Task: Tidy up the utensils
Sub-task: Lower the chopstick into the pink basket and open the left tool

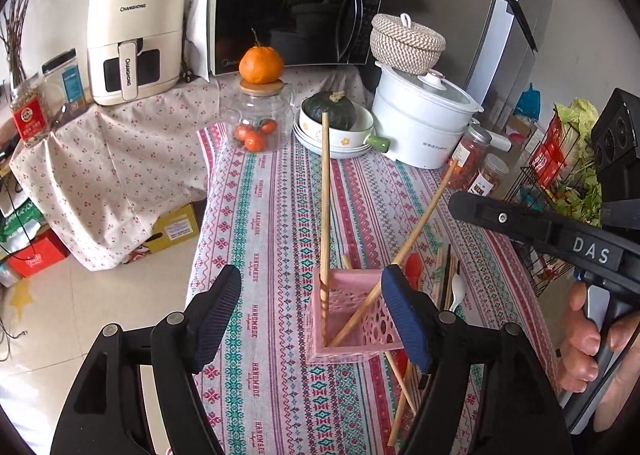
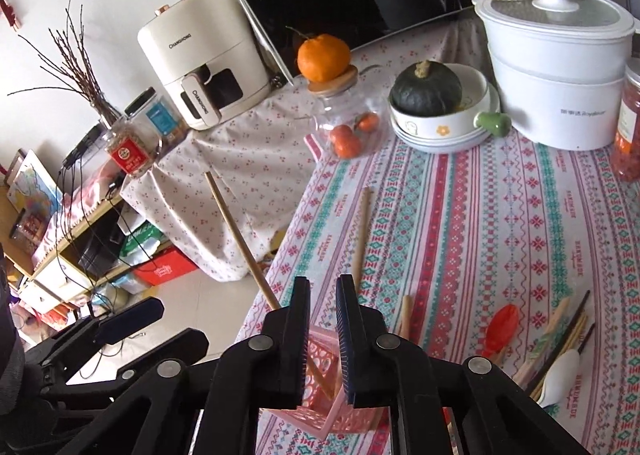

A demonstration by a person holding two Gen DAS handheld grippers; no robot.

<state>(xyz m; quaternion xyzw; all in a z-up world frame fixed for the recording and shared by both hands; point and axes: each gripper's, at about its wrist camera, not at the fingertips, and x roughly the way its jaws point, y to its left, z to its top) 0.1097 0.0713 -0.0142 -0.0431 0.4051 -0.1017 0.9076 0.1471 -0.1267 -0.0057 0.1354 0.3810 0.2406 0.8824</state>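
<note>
A pink perforated utensil basket [image 1: 352, 319] stands on the patterned tablecloth [image 1: 272, 215]. Two wooden chopsticks [image 1: 326, 195] stand in it, leaning apart. My left gripper [image 1: 312, 295] is open, its pads either side of the basket. My right gripper [image 2: 323, 315] hovers just above the basket [image 2: 320, 359], jaws nearly closed with a narrow gap, holding nothing; it also shows in the left wrist view [image 1: 520, 223]. Loose utensils lie to the right: a red spoon [image 2: 502, 329], a white spoon [image 2: 560, 375], dark and wooden chopsticks [image 2: 568, 331].
At the back stand a glass jar with tangerines [image 1: 258, 123], a bowl with a green squash [image 1: 334, 123], a white pot [image 1: 424, 119], a microwave [image 1: 288, 15] and an air fryer [image 1: 132, 35]. A wire rack of vegetables [image 1: 560, 175] is at right. The table's left edge drops to the floor.
</note>
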